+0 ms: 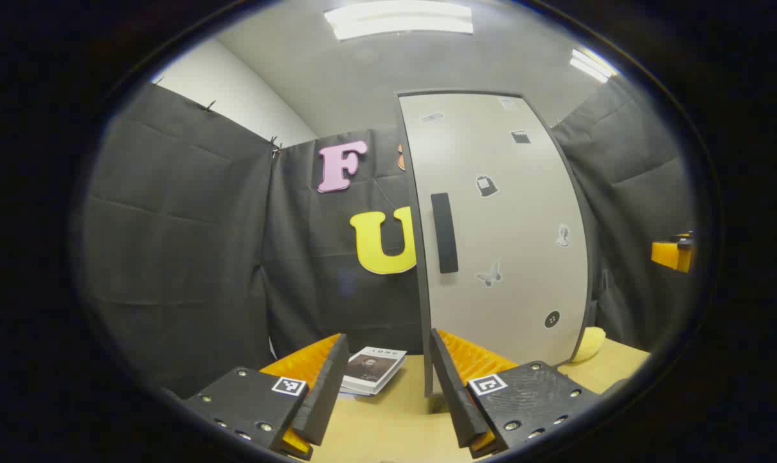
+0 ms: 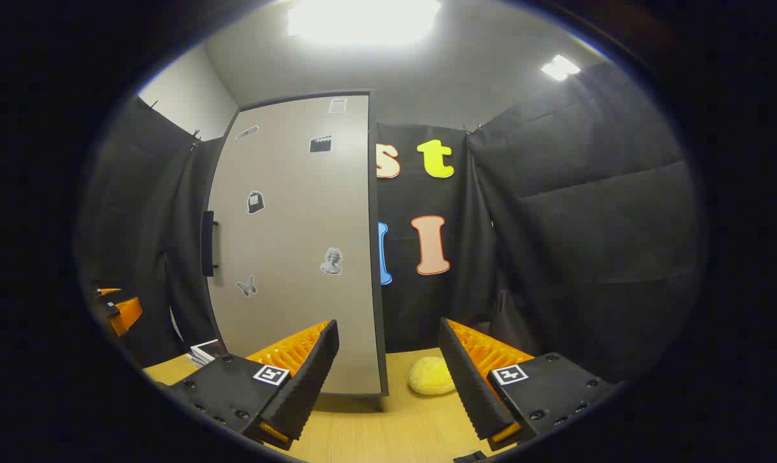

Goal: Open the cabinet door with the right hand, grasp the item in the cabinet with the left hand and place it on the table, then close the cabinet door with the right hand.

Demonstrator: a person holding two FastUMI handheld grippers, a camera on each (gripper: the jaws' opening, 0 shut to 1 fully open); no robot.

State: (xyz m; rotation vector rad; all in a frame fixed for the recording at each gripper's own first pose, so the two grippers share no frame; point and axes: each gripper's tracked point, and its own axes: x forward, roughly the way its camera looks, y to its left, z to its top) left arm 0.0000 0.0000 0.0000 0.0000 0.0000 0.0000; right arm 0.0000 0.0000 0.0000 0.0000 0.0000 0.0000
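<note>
A tall grey cabinet [image 1: 504, 231] stands on the wooden table [image 1: 388, 424], its door shut, with a dark vertical handle [image 1: 445, 233] near the door's left edge. In the right gripper view the same cabinet [image 2: 292, 244] is at centre left and its handle [image 2: 208, 243] is at the far left side. My left gripper [image 1: 383, 386] is open in front of the cabinet's left edge, nothing between its fingers. My right gripper [image 2: 388, 373] is open too, facing the cabinet's right edge. The cabinet's inside is hidden.
A small stack of booklets [image 1: 372, 370] lies on the table left of the cabinet. A yellow soft lump [image 2: 430, 377] sits on the table right of the cabinet. The other gripper [image 1: 674, 252] shows at the far right of the left gripper view.
</note>
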